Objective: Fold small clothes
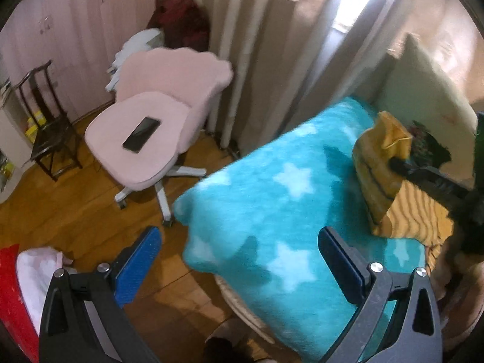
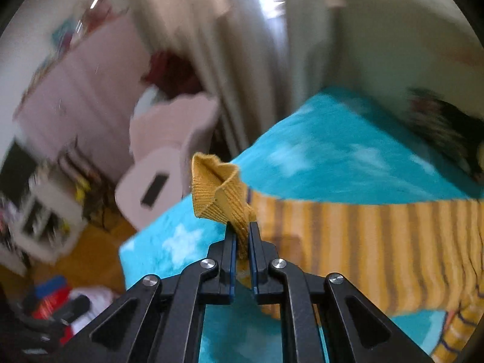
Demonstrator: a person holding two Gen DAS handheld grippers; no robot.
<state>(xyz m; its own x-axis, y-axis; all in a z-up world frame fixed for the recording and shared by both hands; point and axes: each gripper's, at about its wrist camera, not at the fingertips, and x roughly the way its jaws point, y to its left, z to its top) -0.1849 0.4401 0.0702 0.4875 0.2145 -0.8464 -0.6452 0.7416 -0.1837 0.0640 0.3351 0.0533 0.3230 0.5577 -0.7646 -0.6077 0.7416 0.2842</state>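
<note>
A small yellow striped garment [image 2: 363,242] lies on a turquoise star-patterned blanket [image 2: 317,139]. My right gripper [image 2: 241,227] is shut on its ribbed yellow cuff [image 2: 217,193], which stands up above the fingertips. In the left wrist view the same garment [image 1: 393,187] sits at the right, lifted into a fold, with the right gripper's dark arm reaching over it. My left gripper [image 1: 239,242] is open, wide apart, with nothing between its blue pads [image 1: 142,260]; it hovers over the blanket's [image 1: 272,205] near corner and the floor.
A pink swivel chair [image 1: 157,115] with a black phone [image 1: 140,134] on its seat stands left of the bed on wooden floor [image 1: 75,211]. A dark wooden chair [image 1: 45,121] is further left. Curtains [image 1: 257,45] hang behind. Red and white items [image 1: 18,287] lie at lower left.
</note>
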